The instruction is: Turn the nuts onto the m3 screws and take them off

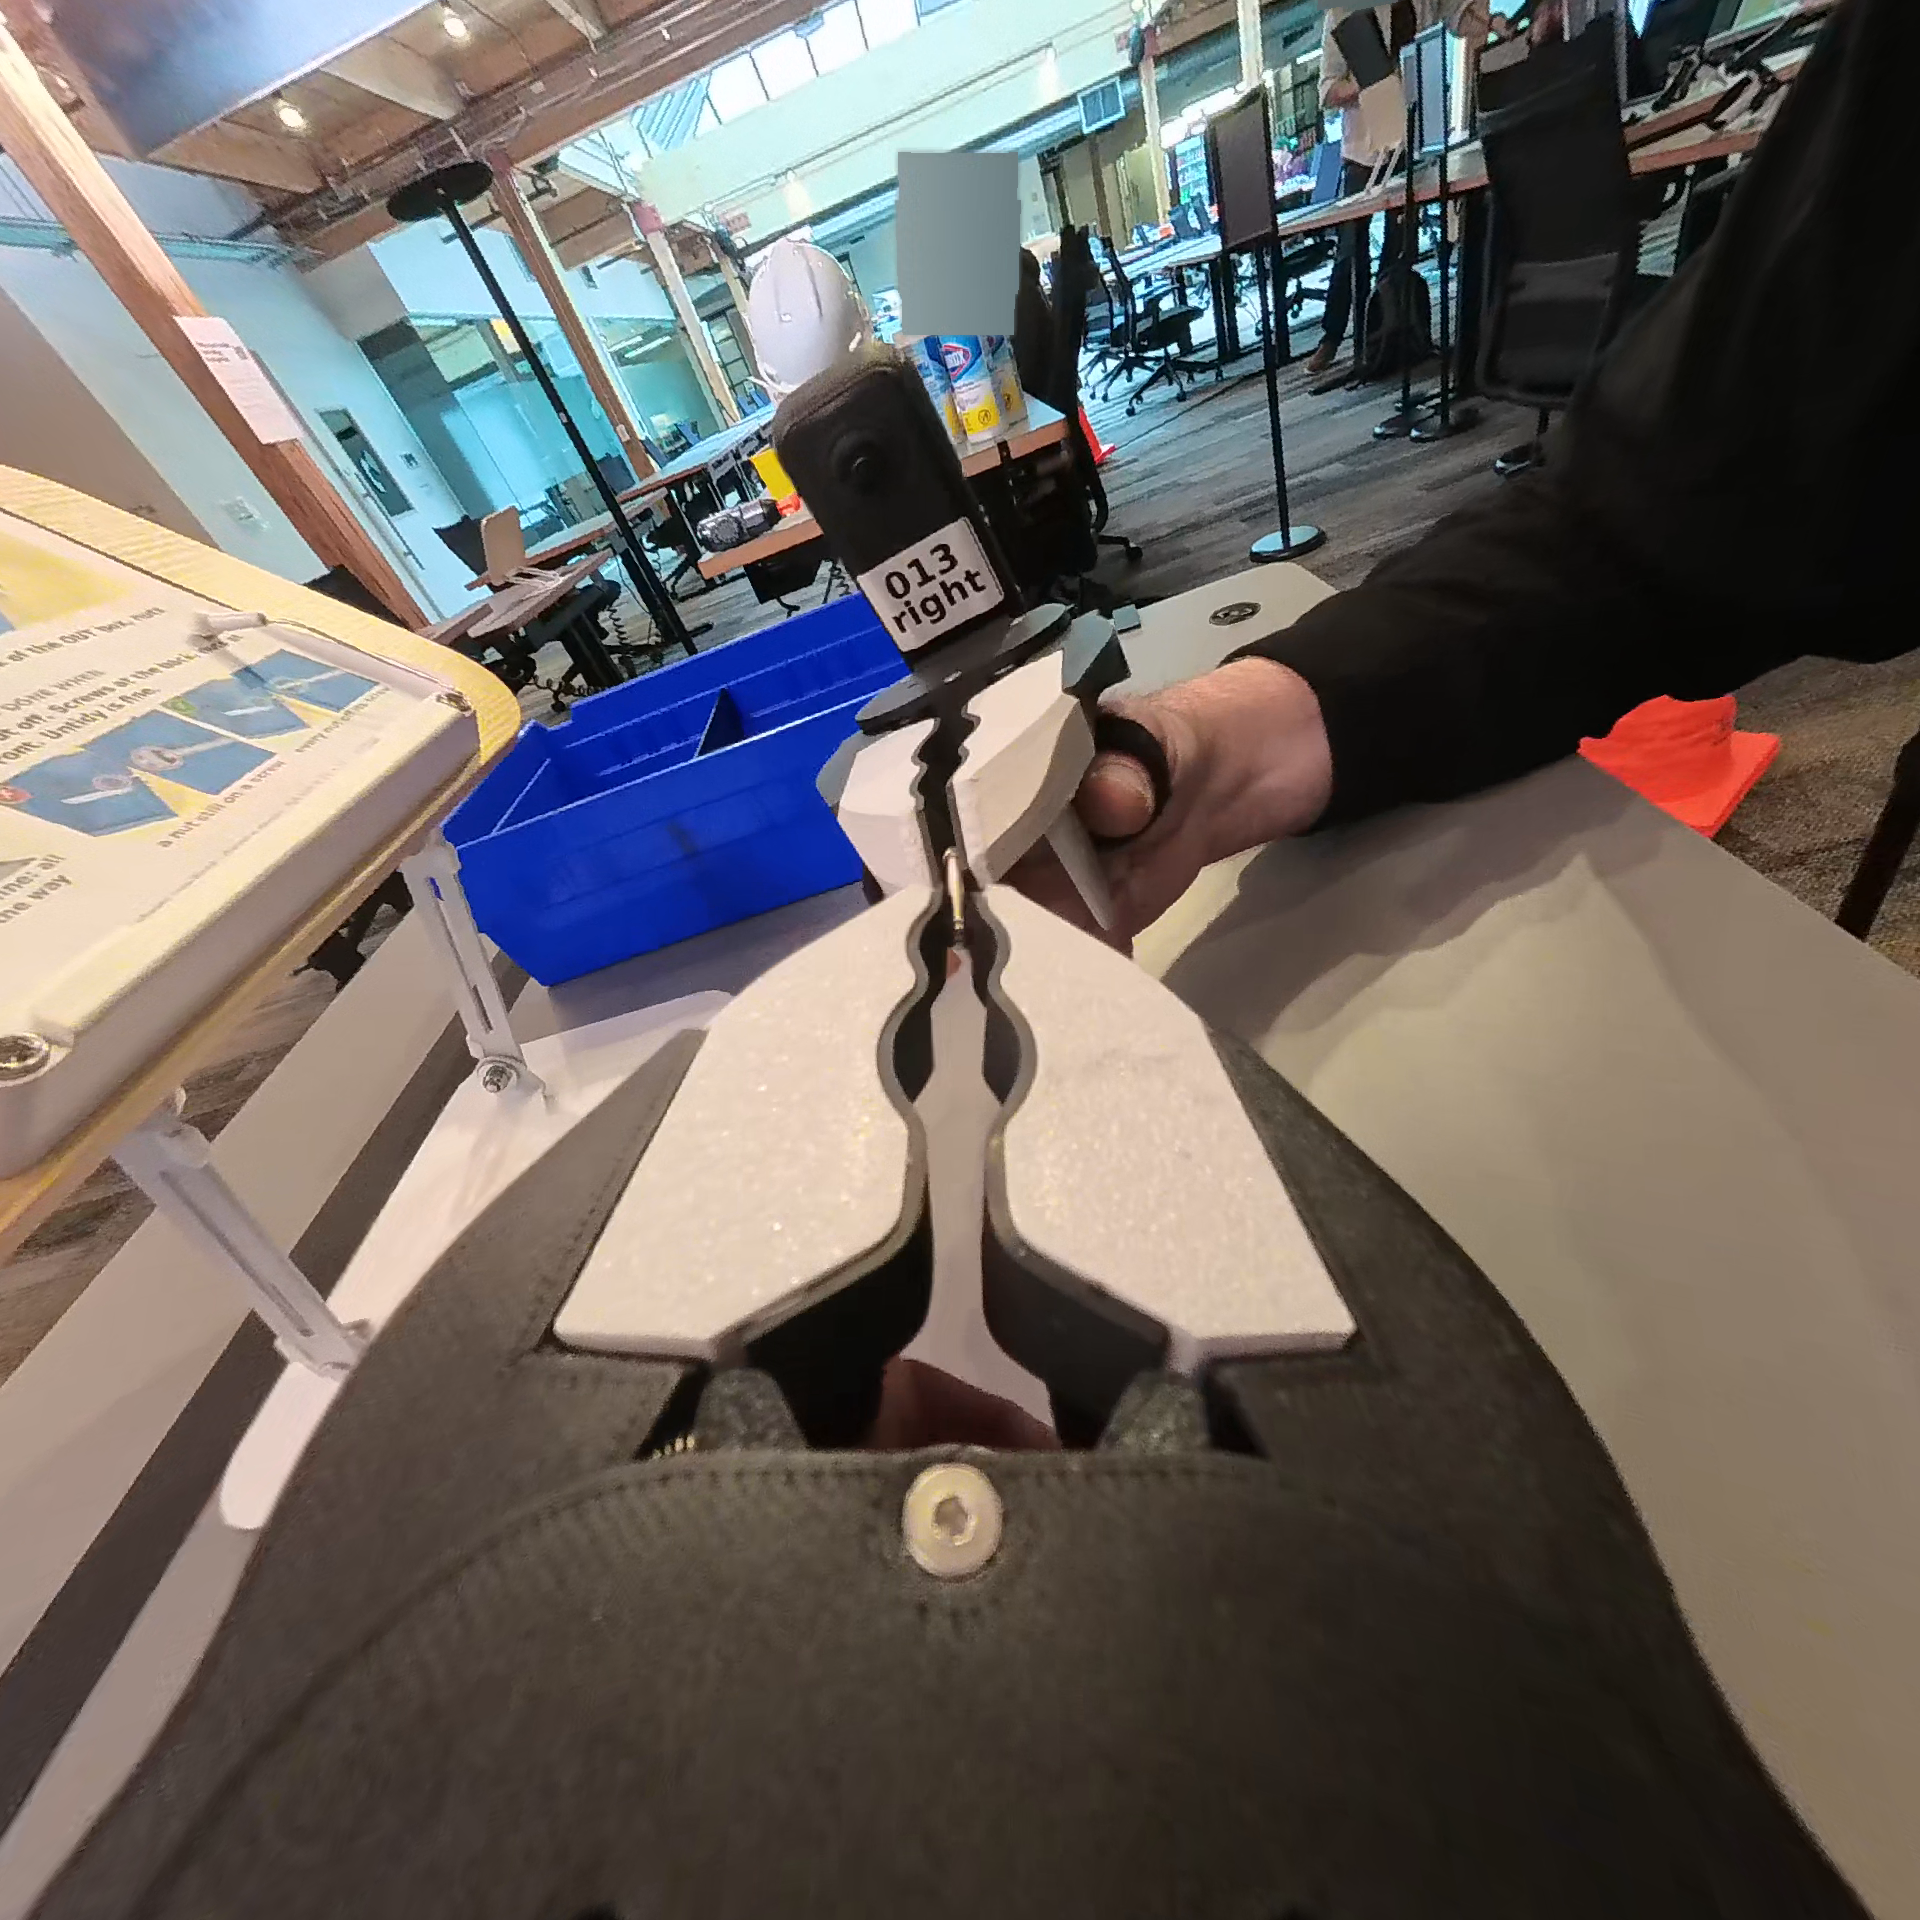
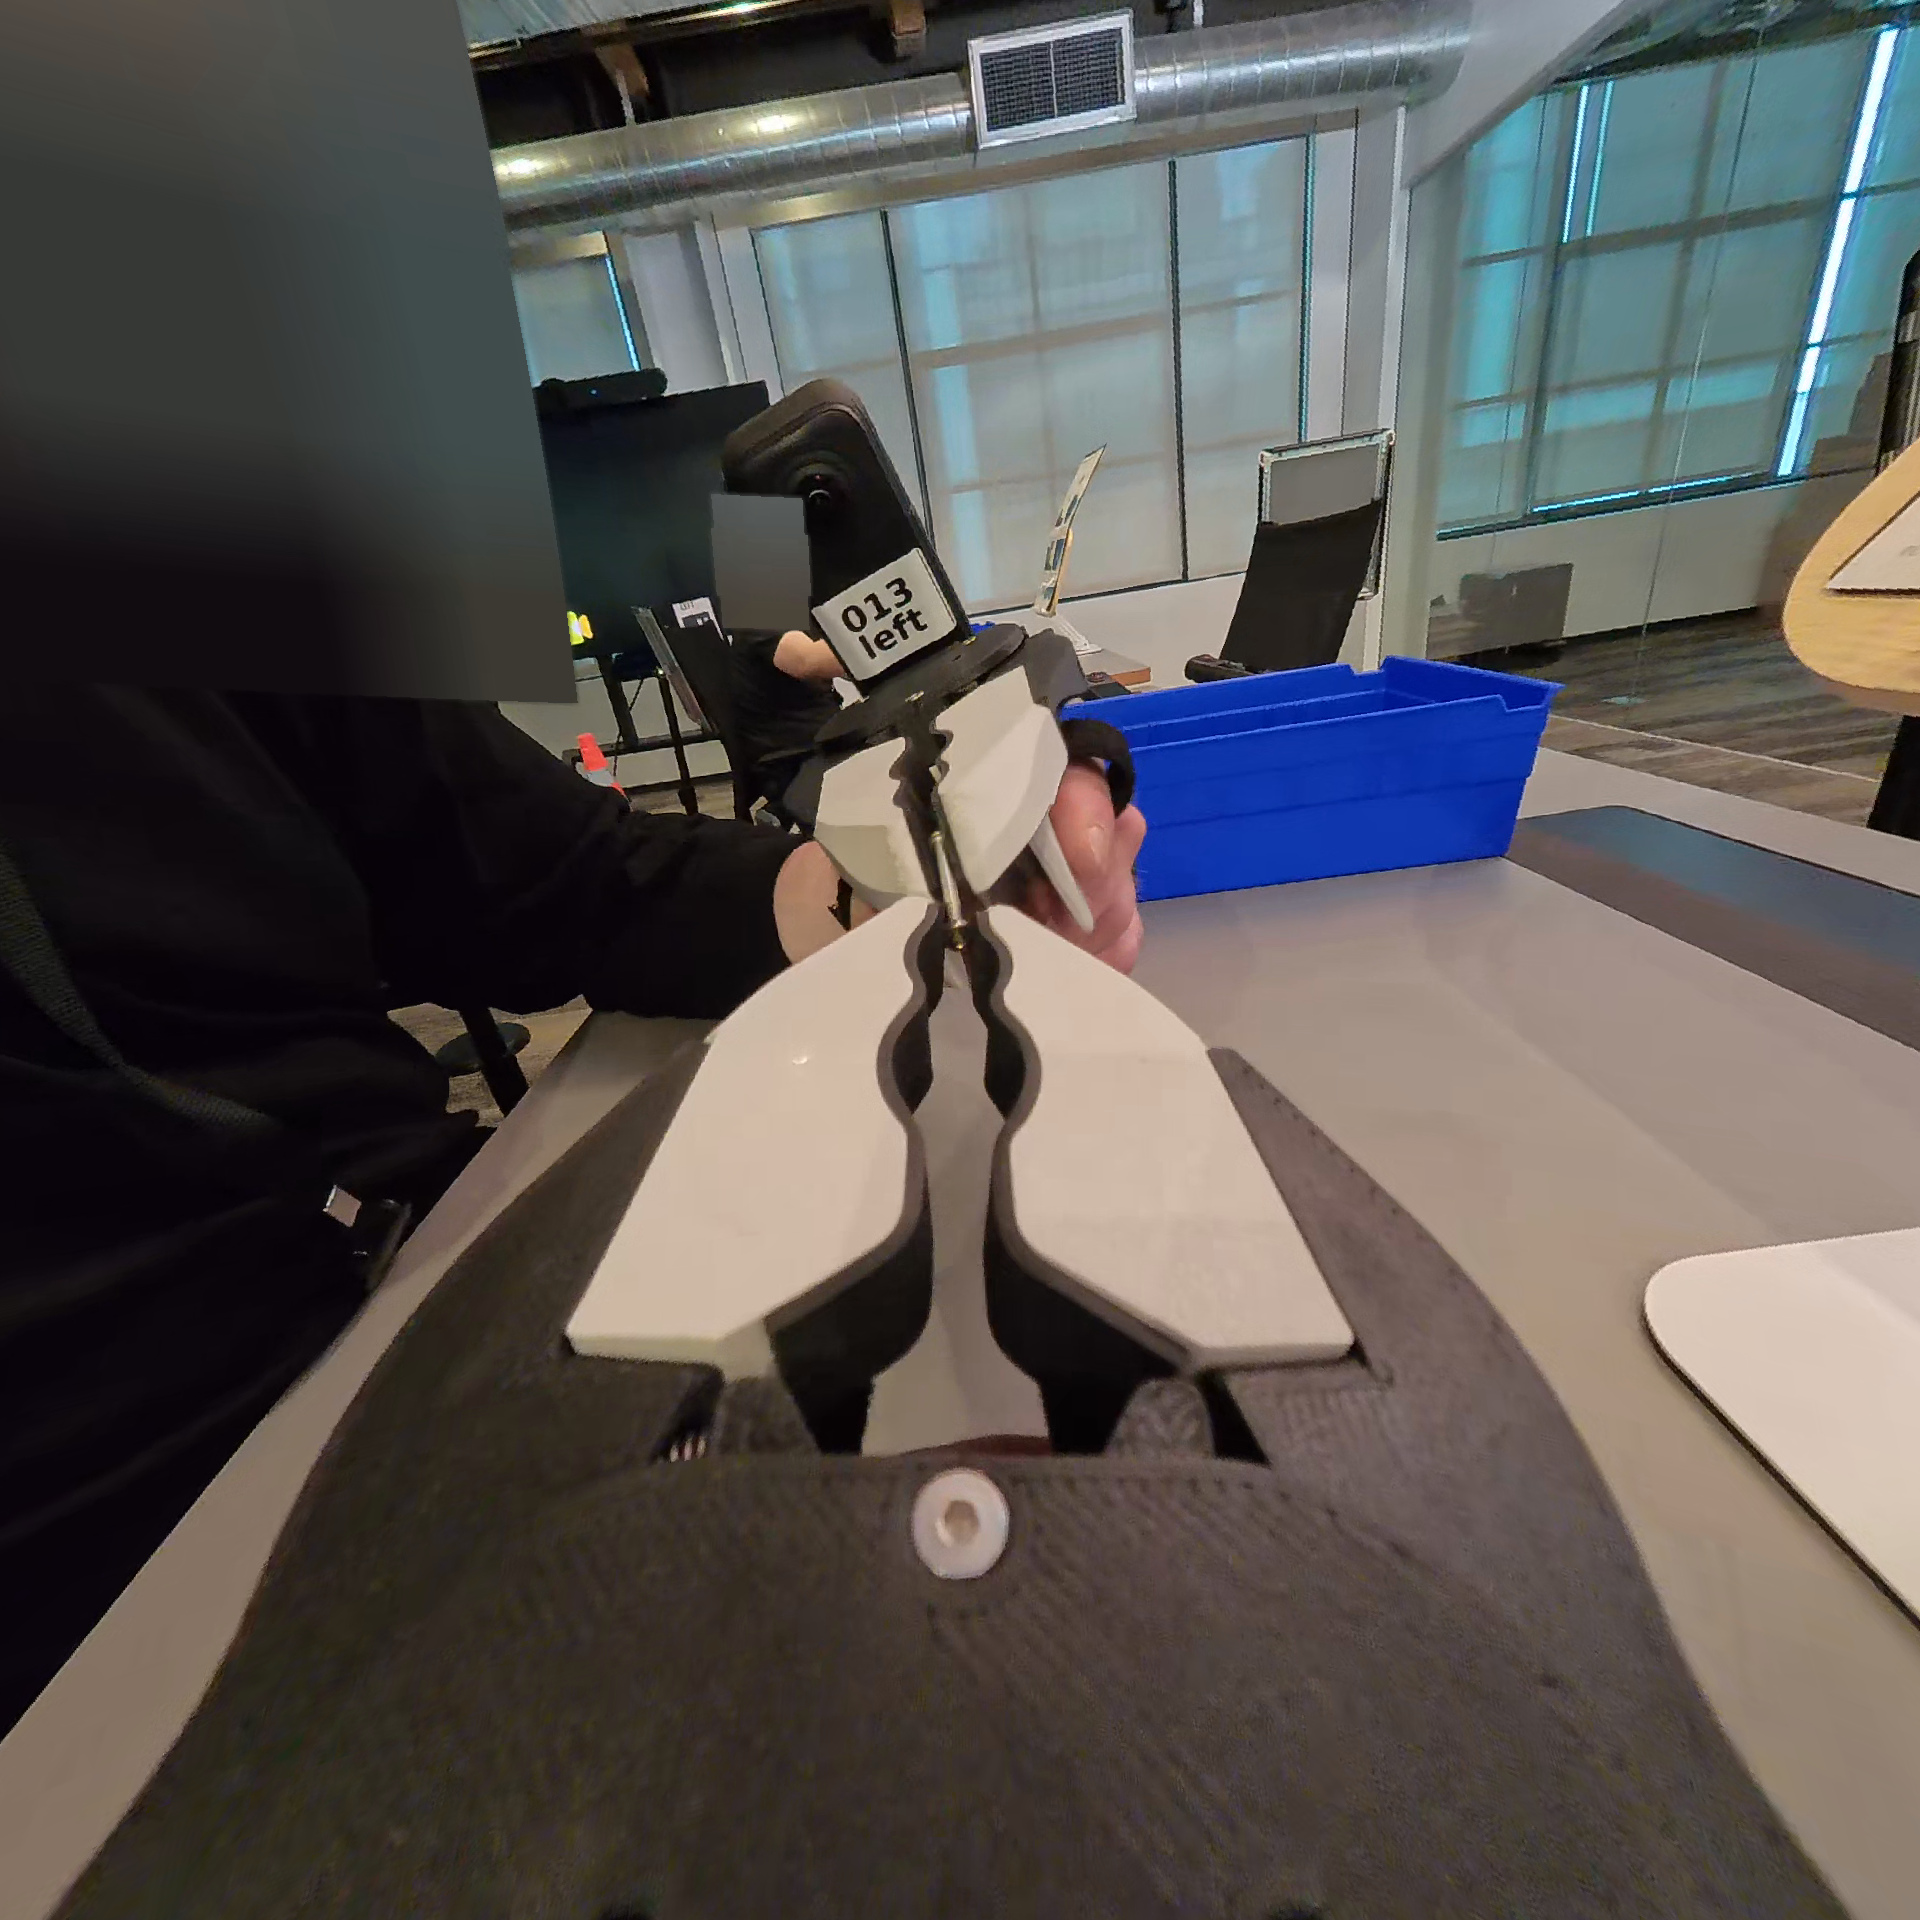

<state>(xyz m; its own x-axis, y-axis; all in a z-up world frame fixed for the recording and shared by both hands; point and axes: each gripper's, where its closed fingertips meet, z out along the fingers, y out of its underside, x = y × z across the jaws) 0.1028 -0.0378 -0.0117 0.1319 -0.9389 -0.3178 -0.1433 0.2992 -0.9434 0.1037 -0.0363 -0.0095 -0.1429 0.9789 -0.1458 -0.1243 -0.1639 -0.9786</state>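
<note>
Both grippers meet tip to tip above the grey table (image 1: 1507, 1039). A thin silver M3 screw (image 1: 954, 888) spans the small gap between them. My left gripper (image 1: 958, 930) is shut on one end of the screw. In the right wrist view the screw (image 2: 943, 862) runs back between the left gripper's white fingers (image 2: 997, 790). My right gripper (image 2: 958, 940) is shut at the screw's near end, where a small brass-coloured nut (image 2: 956, 933) shows between its tips. In the left wrist view the right gripper (image 1: 948, 831) faces me, held by a hand (image 1: 1195, 769).
A blue divided bin (image 1: 665, 831) stands on the table behind the grippers and also shows in the right wrist view (image 2: 1330, 769). An instruction board on a white stand (image 1: 208, 779) is at the left. A white pad (image 2: 1818, 1382) lies at the right. An orange object (image 1: 1683, 758) is beyond the table edge. The tips of both grippers are at nearly the same place.
</note>
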